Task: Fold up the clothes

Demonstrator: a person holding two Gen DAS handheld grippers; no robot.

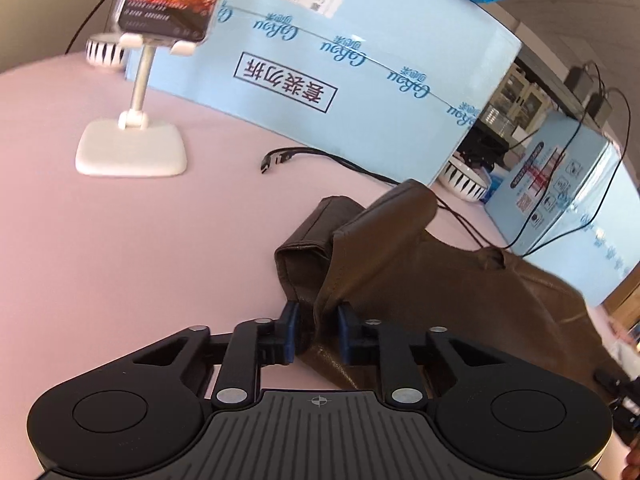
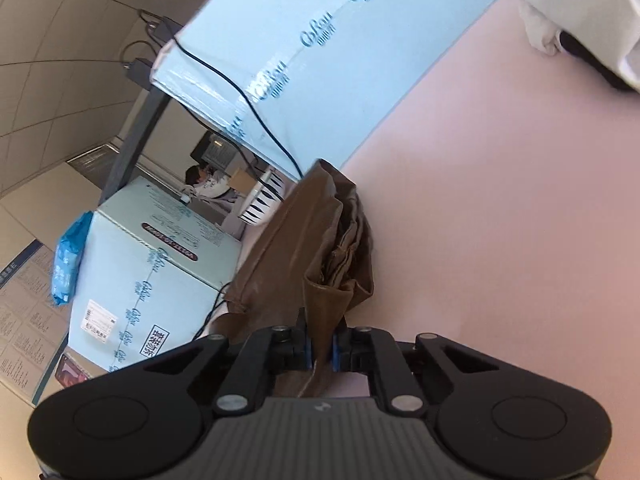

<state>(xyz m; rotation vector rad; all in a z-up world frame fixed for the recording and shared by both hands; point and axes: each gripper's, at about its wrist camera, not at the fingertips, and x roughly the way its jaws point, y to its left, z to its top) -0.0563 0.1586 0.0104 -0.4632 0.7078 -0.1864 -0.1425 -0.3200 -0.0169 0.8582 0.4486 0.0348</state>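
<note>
Two blue boxes [image 1: 360, 92] stand on pink tabletop [image 1: 140, 240]; tiled wall [image 2: 60, 60] behind.

Pink table hemmed in by pale blue cartons

The pink table [image 1: 120, 240] runs up to light blue printed cartons [image 1: 360, 80]; behind, glass-fronted cabinets [image 1: 516, 96] stand in daylight, with a tiled ceiling [image 2: 60, 60] and a wall poster [image 2: 24, 320].

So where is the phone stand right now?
In the left wrist view, the phone stand sits upper left on the pink table, left of the cable plug, before the blue box.
</note>
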